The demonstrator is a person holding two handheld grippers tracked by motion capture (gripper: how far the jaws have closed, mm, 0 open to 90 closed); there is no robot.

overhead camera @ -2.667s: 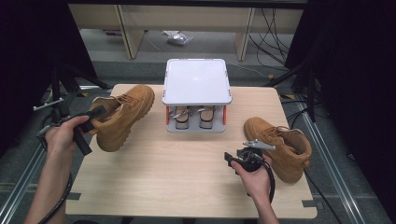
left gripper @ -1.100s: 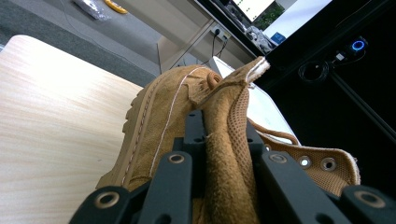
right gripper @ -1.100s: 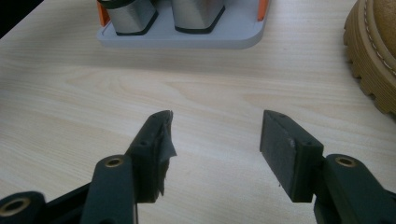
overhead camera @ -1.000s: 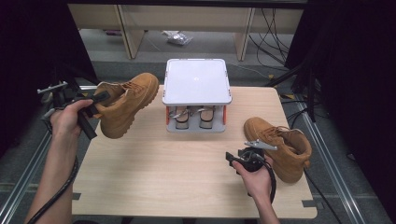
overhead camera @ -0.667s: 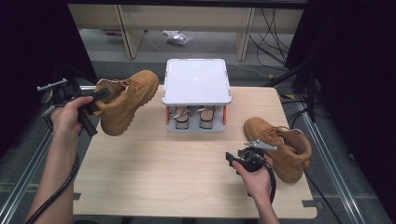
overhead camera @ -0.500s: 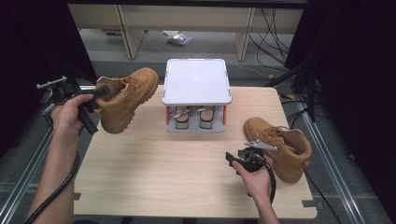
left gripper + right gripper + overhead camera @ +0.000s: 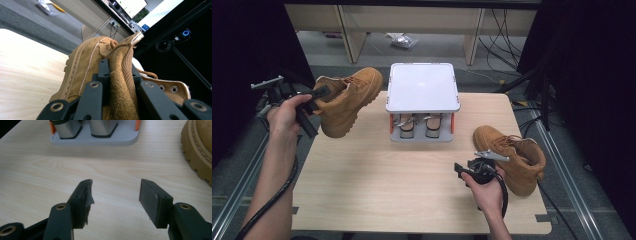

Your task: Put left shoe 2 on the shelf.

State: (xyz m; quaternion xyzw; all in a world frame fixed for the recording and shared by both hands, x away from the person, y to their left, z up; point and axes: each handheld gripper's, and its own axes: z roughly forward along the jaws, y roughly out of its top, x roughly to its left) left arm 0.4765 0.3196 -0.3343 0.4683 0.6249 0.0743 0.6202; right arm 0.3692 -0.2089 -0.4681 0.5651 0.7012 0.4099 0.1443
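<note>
I see a pale wooden surface [image 7: 377, 170], grey carpeted floor [image 7: 432, 47], beige cabinets [image 7: 412, 20] beyond, and black curtains [image 7: 592, 75] flanking both sides.

This looks like a lab or test room set up for recording handling work. A plain pale wooden bench [image 7: 412, 175] stands on a grey carpeted floor [image 7: 432, 47], fenced in by black curtains [image 7: 592, 75] on both sides. Metal rails [image 7: 562, 170] run along the bench's edges, and bundles of black cables [image 7: 504, 30] trail over the floor behind it. Beyond stand light wooden desk legs [image 7: 344, 30]. In the left gripper view a lit computer screen [image 7: 131, 5] sits on a desk, with a wall socket [image 7: 113, 24] below it and a small device glowing with a blue ring [image 7: 185, 33]
</note>
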